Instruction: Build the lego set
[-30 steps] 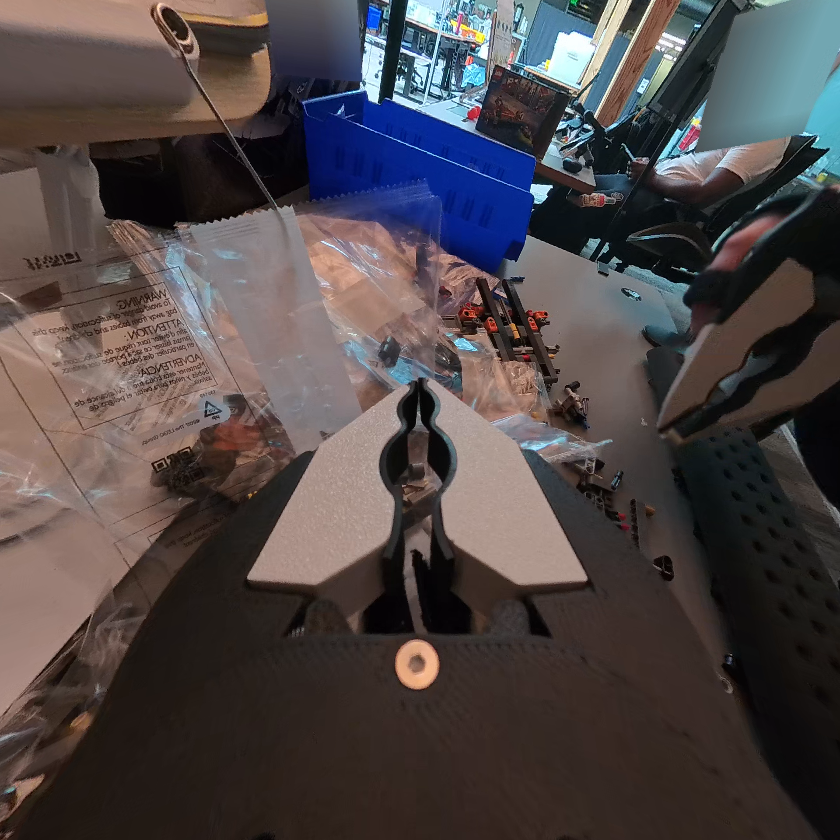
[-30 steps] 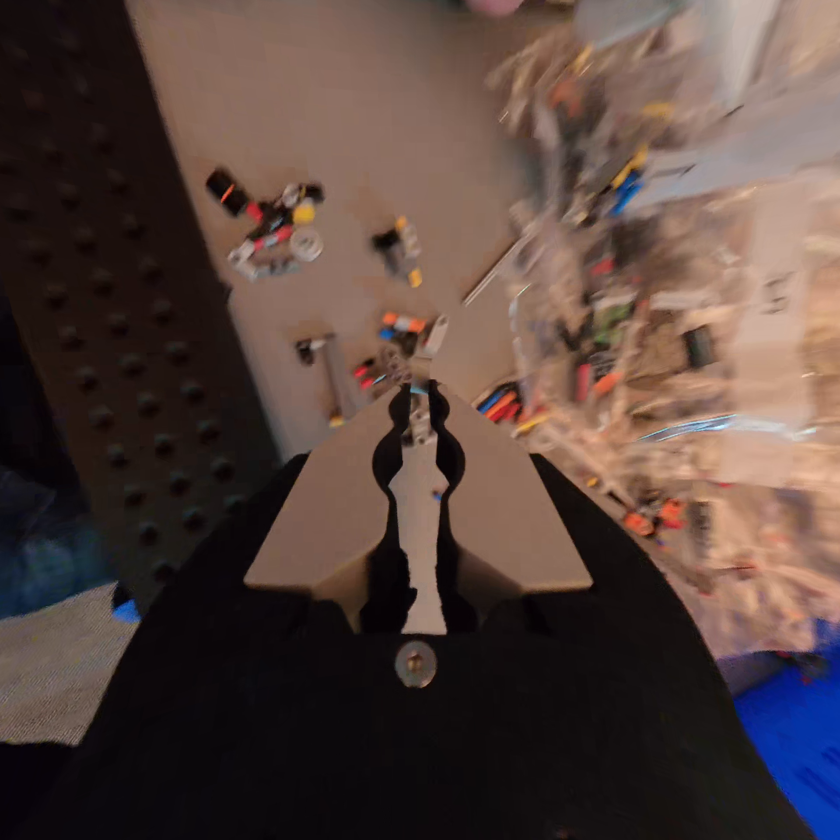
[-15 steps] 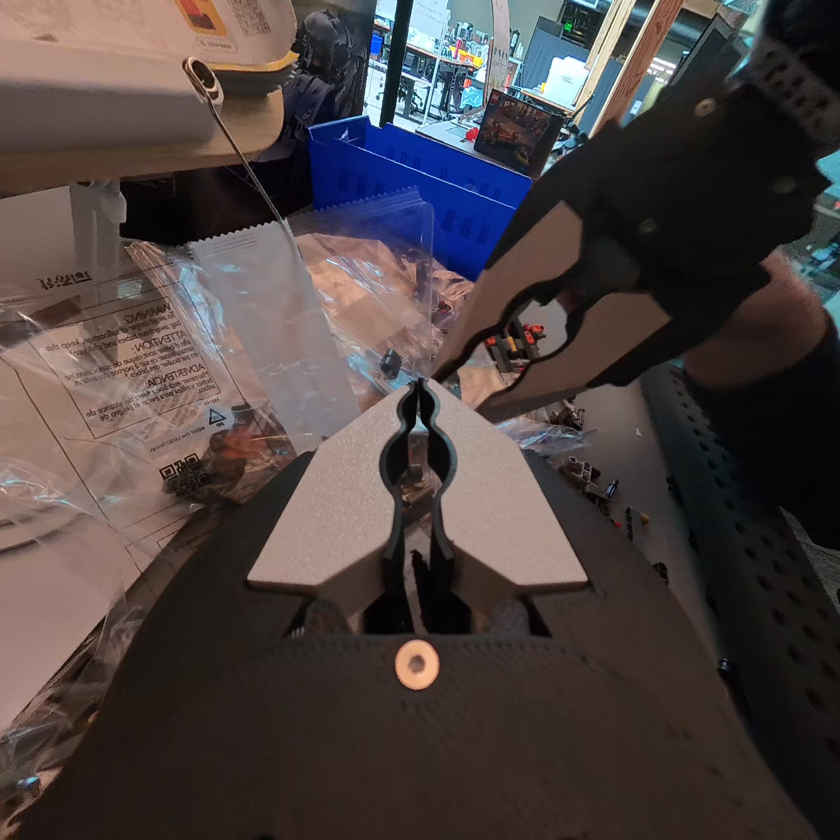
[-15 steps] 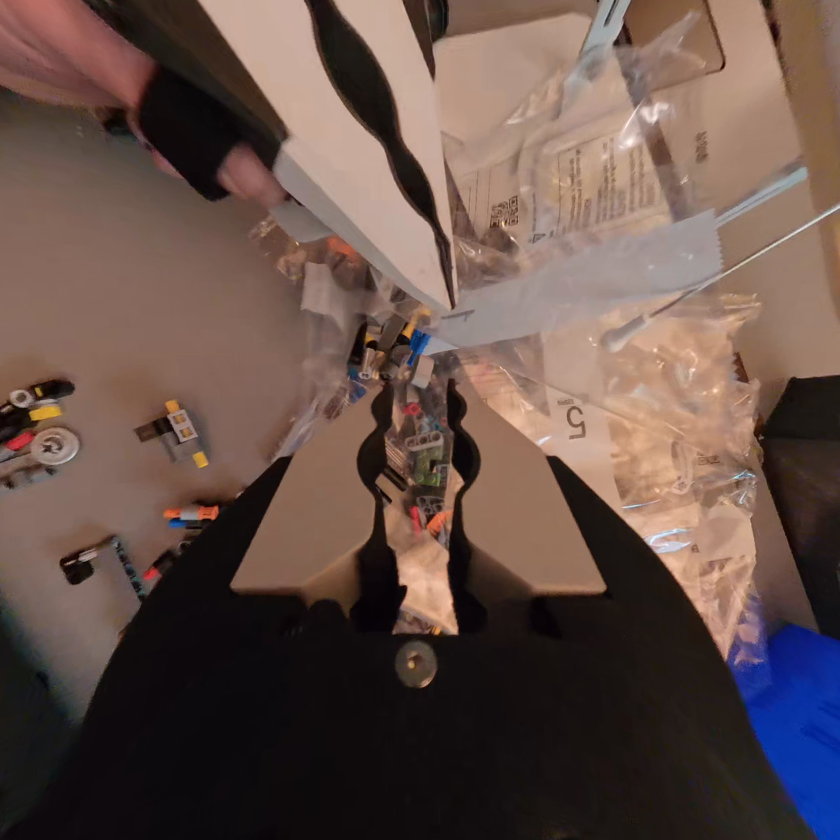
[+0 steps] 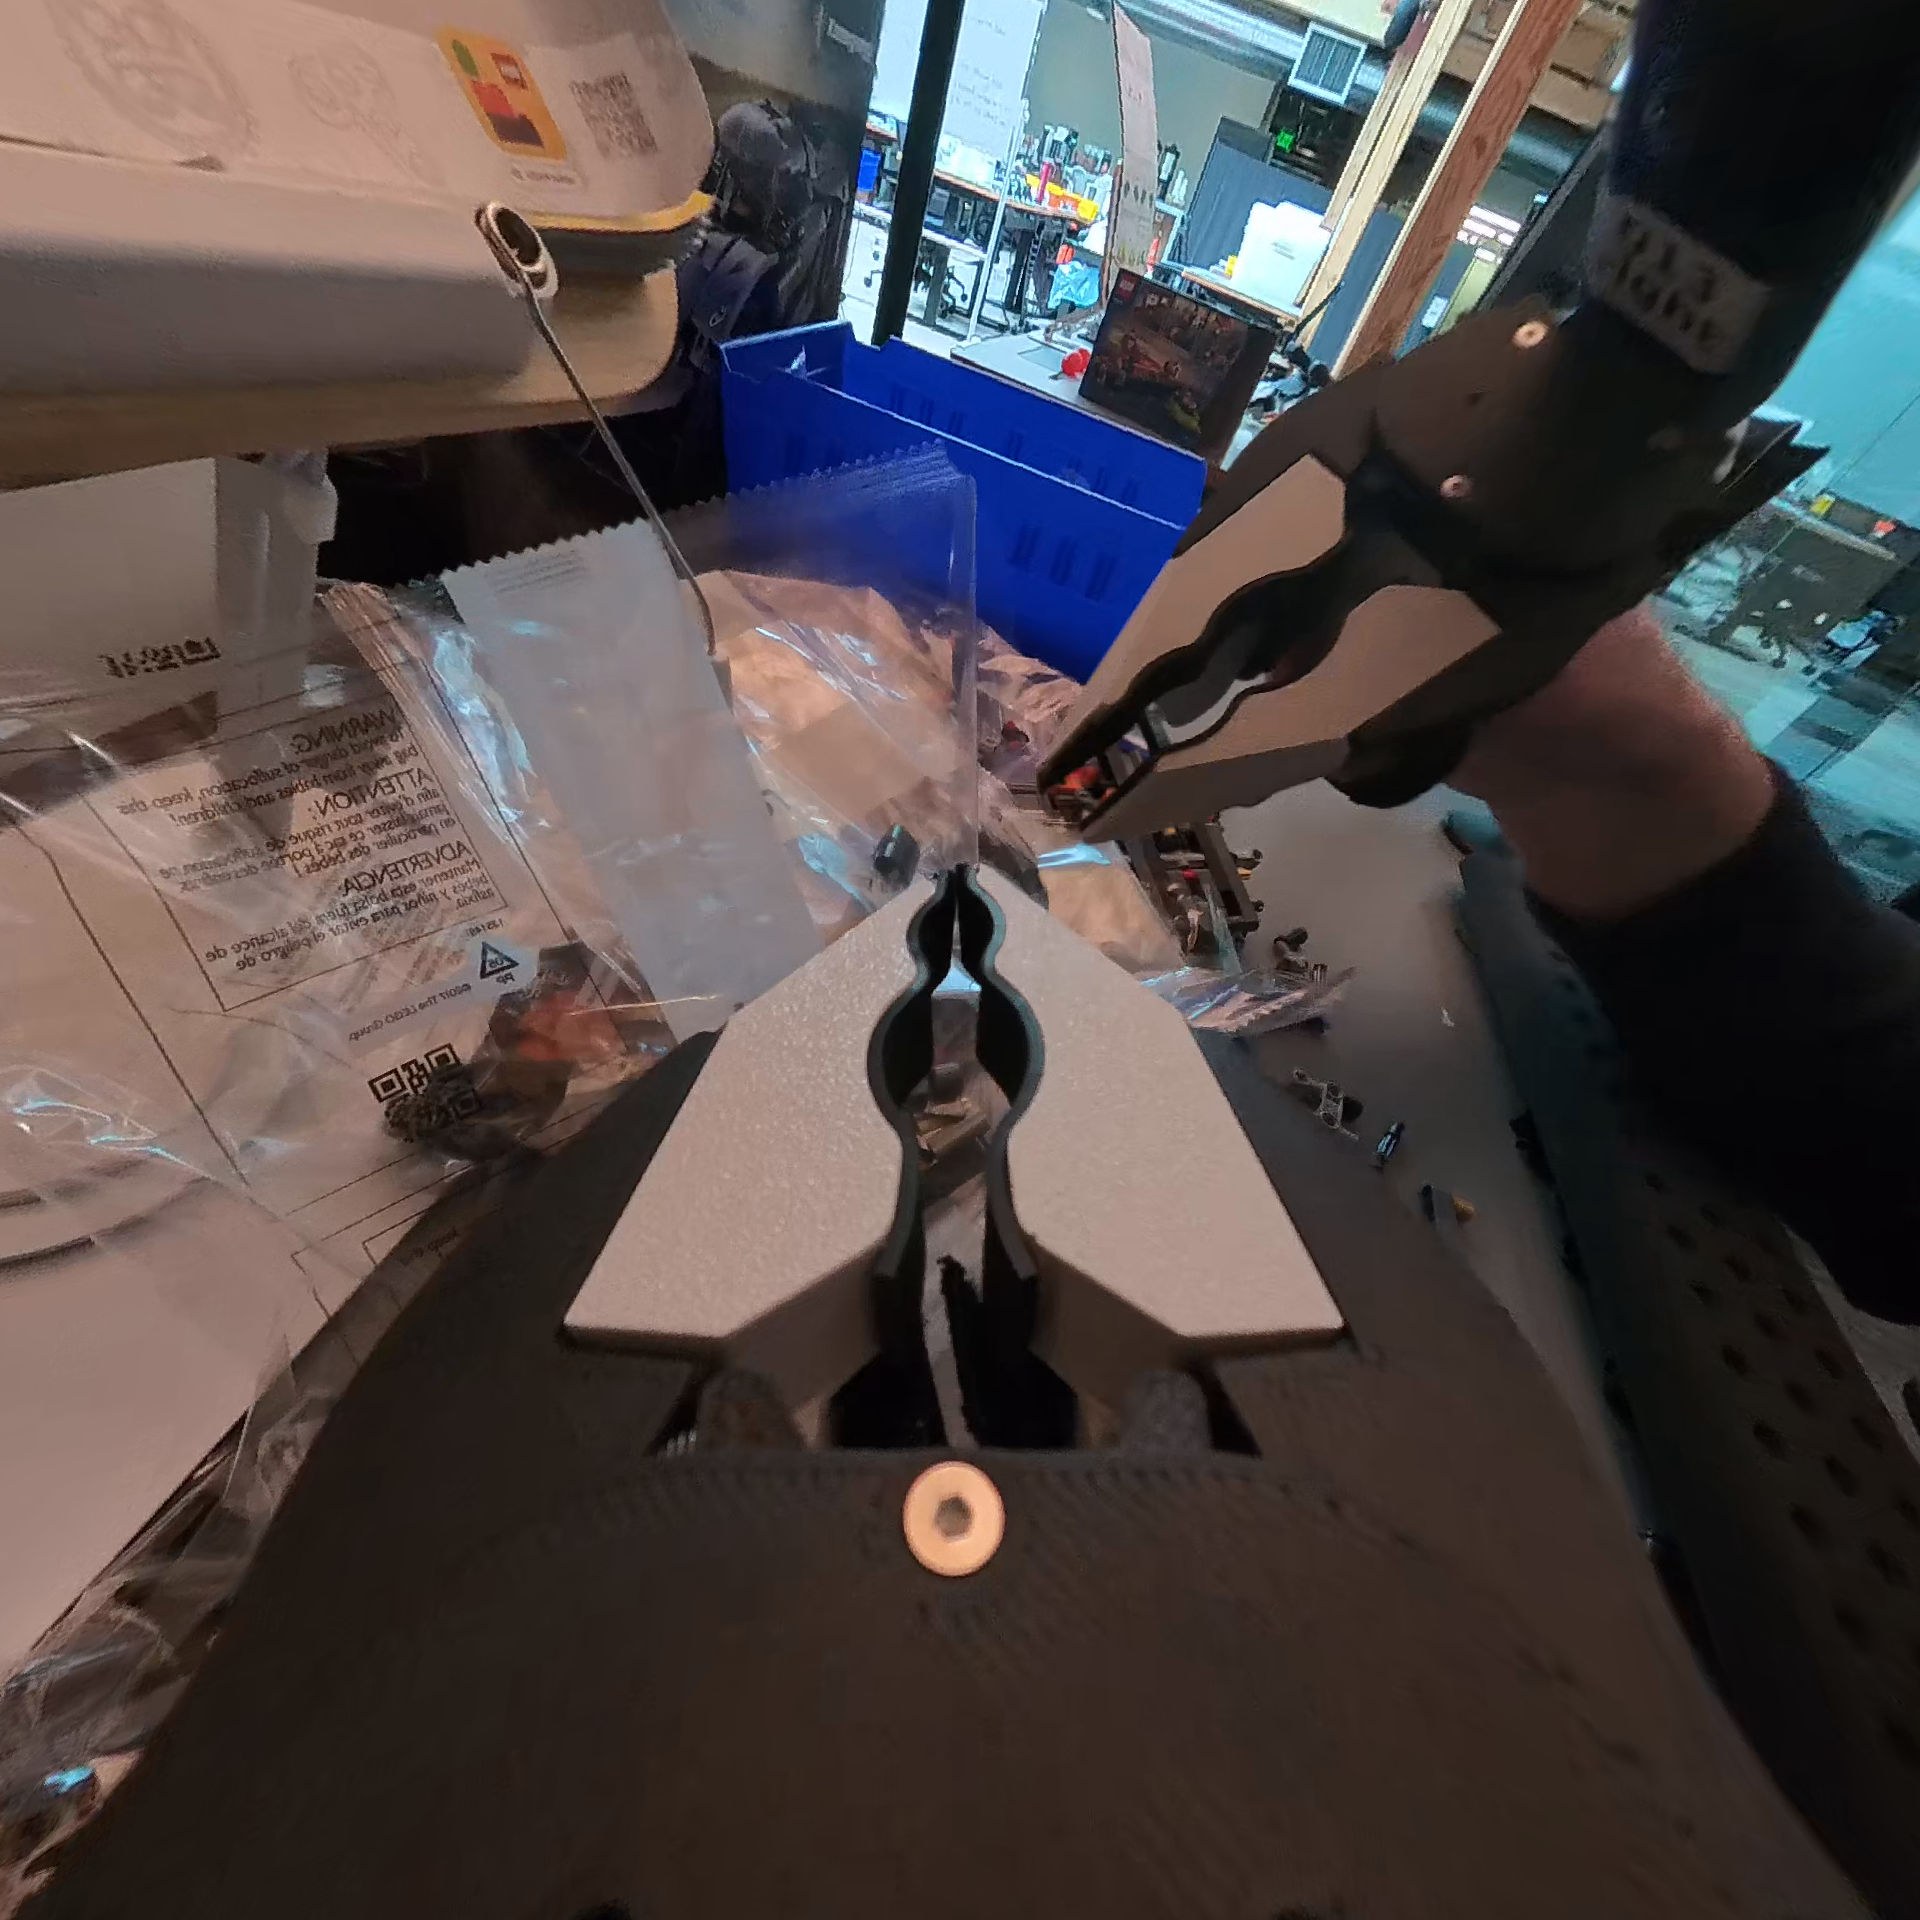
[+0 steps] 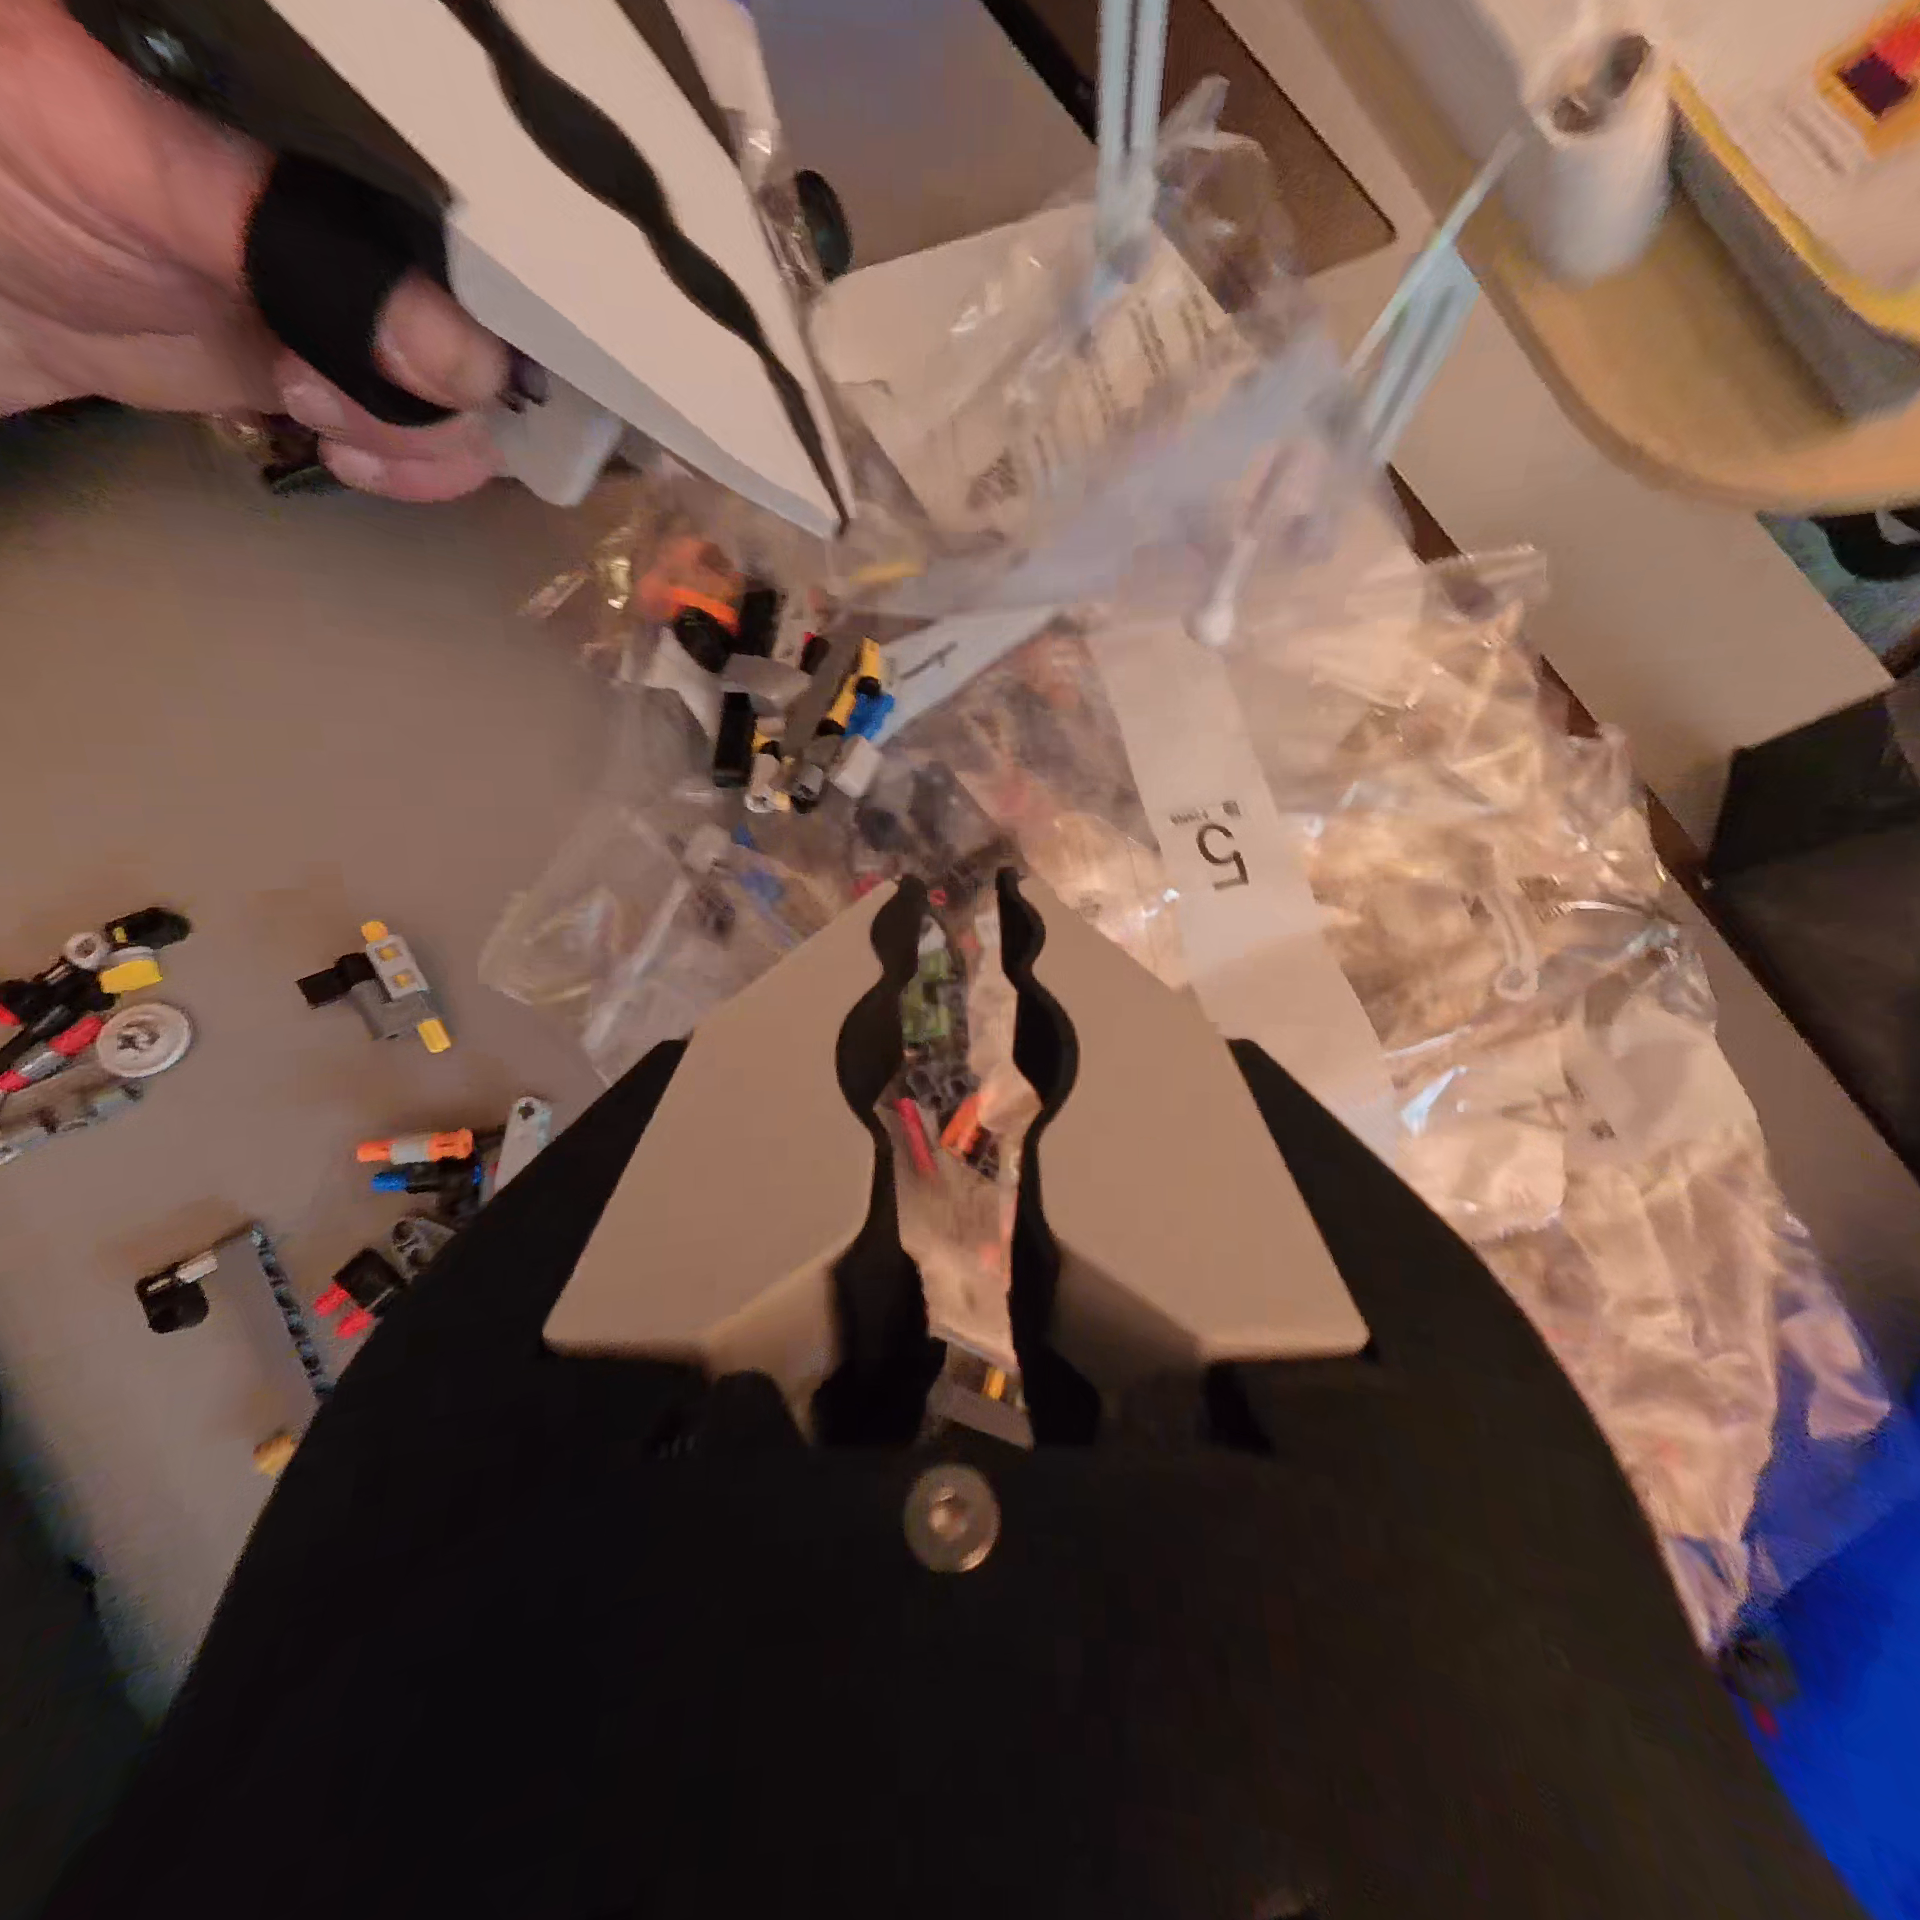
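Observation:
My left gripper is shut, its tips pinching the edge of a clear plastic bag that stands up from them. It also shows in the right wrist view, top left, pinching the same bag. My right gripper is open, jaws a little apart, hovering over a pile of clear bags of Lego parts. In the left wrist view it hangs just right of and above my left tips, with nothing pressed between its pads.
Loose small Lego pieces lie on the grey table to the left. A black partial assembly lies behind the bags. A blue bin, a booklet on a stand and a perforated black mat surround the area. The left gripper's tips are roughly 7 centimeters from the right gripper's. From the right gripper's tips to the black partial assembly is close to 15 centimeters.
My right gripper swung from over the loose pieces to the bags, close to my left tips; its jaws opened wide, then narrowed somewhat. My left gripper stayed shut on the bag.

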